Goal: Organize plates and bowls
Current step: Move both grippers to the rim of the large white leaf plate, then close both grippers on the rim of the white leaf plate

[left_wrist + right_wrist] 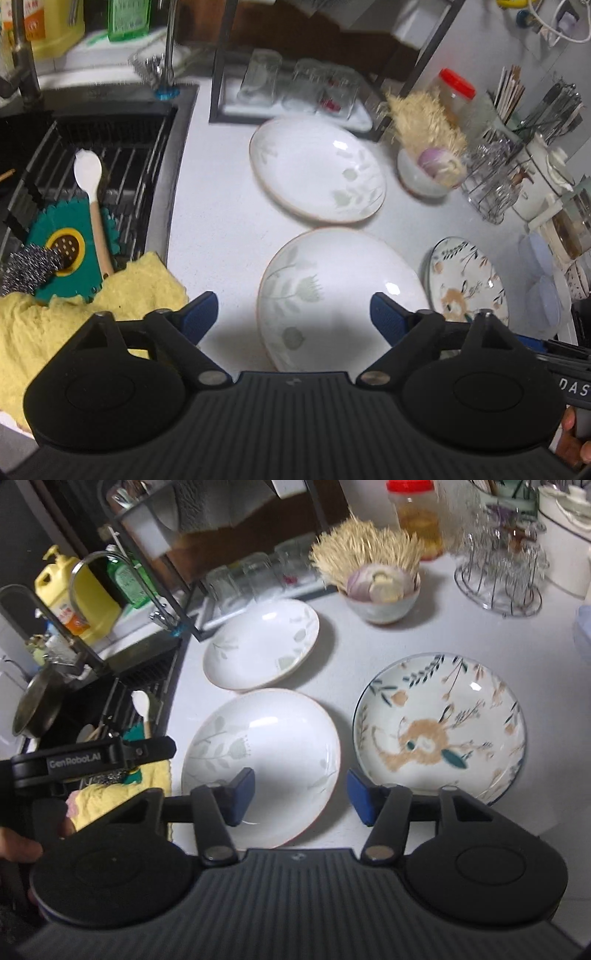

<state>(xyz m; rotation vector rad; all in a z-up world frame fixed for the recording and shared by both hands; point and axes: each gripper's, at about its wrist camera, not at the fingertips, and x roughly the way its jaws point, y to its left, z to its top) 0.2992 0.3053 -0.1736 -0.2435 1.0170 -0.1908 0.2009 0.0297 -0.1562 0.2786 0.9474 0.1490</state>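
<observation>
Two hand-held grippers hang above a white desk where three shallow plates wait to be sorted beside the sink [92, 147]. The left gripper [293, 317] has its jaws spread wide and holds nothing; the near white leaf-pattern plate [332, 295] lies directly ahead and slightly right of its centre line, its rim reaching under the right finger. The right gripper [301, 795] is likewise wide open and empty, straddling the right edge of that same plate [266, 746], with the flowered plate [439, 727] just beside its right finger. Judged from both views, each gripper is about equally near the near plate, and the right one alone is close to the flowered plate. The far white plate [317, 170] sits just behind, almost touching. Beyond stand a small bowl of onion and toothpicks [382, 590], a wire glass rack [498, 572] and a red-lidded jar [415, 517]; nothing blocks the plates.
</observation>
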